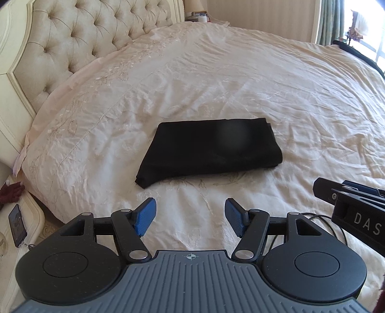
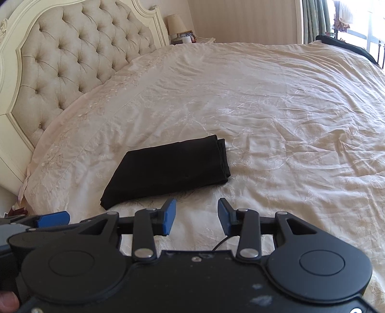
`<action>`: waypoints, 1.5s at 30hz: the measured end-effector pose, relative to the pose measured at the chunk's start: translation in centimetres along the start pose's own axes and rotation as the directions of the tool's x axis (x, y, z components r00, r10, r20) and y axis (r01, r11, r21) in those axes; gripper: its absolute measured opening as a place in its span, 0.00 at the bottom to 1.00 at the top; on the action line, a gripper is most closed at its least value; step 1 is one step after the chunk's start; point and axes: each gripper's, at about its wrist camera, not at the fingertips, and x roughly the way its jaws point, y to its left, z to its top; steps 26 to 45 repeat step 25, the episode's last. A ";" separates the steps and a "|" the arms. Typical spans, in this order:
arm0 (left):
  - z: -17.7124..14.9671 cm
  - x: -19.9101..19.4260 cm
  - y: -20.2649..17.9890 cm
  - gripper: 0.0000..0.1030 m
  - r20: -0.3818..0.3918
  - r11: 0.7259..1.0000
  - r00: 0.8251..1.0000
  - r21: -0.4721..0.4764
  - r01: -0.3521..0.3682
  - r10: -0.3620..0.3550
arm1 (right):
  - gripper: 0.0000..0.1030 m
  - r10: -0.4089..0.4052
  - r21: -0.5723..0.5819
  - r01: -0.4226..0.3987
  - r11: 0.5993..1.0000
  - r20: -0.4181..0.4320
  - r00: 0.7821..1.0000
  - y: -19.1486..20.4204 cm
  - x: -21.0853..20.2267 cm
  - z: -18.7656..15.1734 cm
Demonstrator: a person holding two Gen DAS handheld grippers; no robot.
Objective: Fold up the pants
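- Both tongs, left gripper [image 1: 190, 216] and right gripper [image 2: 196, 216], are hanging spread, pinching nothing.
- We're seeing folded pants [image 1: 207, 150] lying on the bedspread [image 1: 300, 96], cable [image 2: 222, 243] trailing beneath.

bed [image 1: 240, 79] cream cover | tufted headboard [image 1: 79, 41] | lamp [image 2: 175, 22] – far nightstand | curtain [image 1: 330, 21] – sunlit window

Black pants [image 1: 209, 149], folded, on bedspread [image 1: 300, 101]
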 end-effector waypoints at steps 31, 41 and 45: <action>0.5 0.9 0.5 0.60 -0.008 1.000 1.000 0.015 -0.007 0.007 | 0.40 0.021 -0.017 -0.022 1.000 -0.032 0.999 1.6 2.2 0.7; 0.5 0.9 0.5 0.60 -0.008 1.000 1.000 0.015 -0.007 0.007 | 0.40 0.021 -0.017 -0.022 1.000 -0.032 0.999 1.6 2.2 0.7; 0.5 0.9 0.5 0.60 -0.008 1.000 1.000 0.015 -0.007 0.007 | 0.40 0.021 -0.017 -0.022 1.000 -0.032 0.999 1.6 2.2 0.7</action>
